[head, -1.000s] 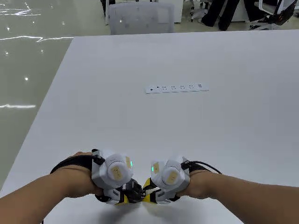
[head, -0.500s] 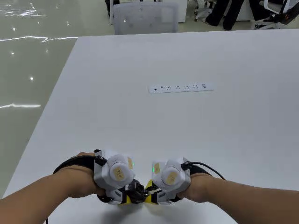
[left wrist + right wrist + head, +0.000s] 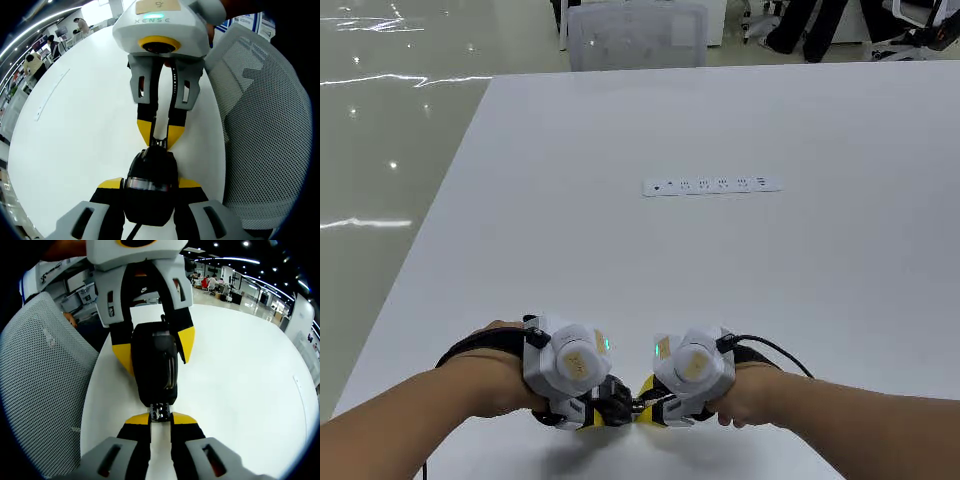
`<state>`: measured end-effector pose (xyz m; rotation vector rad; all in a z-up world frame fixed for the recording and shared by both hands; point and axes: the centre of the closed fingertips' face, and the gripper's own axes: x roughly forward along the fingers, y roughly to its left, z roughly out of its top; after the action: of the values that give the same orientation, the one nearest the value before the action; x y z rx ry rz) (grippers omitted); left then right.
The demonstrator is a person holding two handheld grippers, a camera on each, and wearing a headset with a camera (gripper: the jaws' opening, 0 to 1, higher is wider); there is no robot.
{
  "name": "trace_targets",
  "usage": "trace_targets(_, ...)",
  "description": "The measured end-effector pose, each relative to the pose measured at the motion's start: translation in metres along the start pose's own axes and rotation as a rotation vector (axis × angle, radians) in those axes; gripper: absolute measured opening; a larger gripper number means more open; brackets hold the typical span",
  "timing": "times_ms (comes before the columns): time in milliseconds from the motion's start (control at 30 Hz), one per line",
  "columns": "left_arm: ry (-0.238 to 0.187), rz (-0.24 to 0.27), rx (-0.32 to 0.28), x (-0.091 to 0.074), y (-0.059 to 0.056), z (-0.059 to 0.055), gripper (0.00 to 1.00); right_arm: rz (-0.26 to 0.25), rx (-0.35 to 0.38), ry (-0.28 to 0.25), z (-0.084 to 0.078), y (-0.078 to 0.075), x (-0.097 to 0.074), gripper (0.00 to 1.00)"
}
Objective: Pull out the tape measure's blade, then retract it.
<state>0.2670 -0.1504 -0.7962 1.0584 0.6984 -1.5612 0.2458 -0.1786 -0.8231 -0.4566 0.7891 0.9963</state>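
Observation:
A black tape measure (image 3: 612,405) is held just above the white table's near edge. My left gripper (image 3: 598,412) is shut on its case (image 3: 150,192), one yellow-tipped jaw on each side. My right gripper (image 3: 650,410) faces it from the right and is shut on the blade's end hook (image 3: 160,412). In the left gripper view the right gripper (image 3: 160,134) reaches down from the top and pinches that hook right at the case mouth. In the right gripper view the case (image 3: 155,365) sits between the left gripper's yellow tips. Hardly any blade is out.
A white power strip (image 3: 712,185) lies mid-table on the white table (image 3: 740,290). A grey mesh chair (image 3: 635,35) stands at the far edge, and another mesh chair back (image 3: 270,125) is close behind the hands. Shiny floor lies beyond the table's left edge.
The head camera has shifted a little. Both grippers keep their hold, and the right one has eased slightly to the right of the left.

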Motion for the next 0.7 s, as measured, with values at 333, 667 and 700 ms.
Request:
trace_targets(333,-0.008,0.0,0.0,0.0,-0.0002,0.0003,0.34,0.012,-0.025,0.02,0.0017,0.0022,0.001,0.14)
trace_targets(667,-0.003,-0.004,0.003,0.0002,0.0002,-0.0002,0.34,0.031,-0.008,0.008,0.0083,-0.0003,0.0051,0.15)
trace_targets(700,-0.002,-0.004,0.002,0.0001,0.0004,-0.0003,0.34,0.033,-0.025,0.002,0.0078,0.0002,0.0038,0.14)
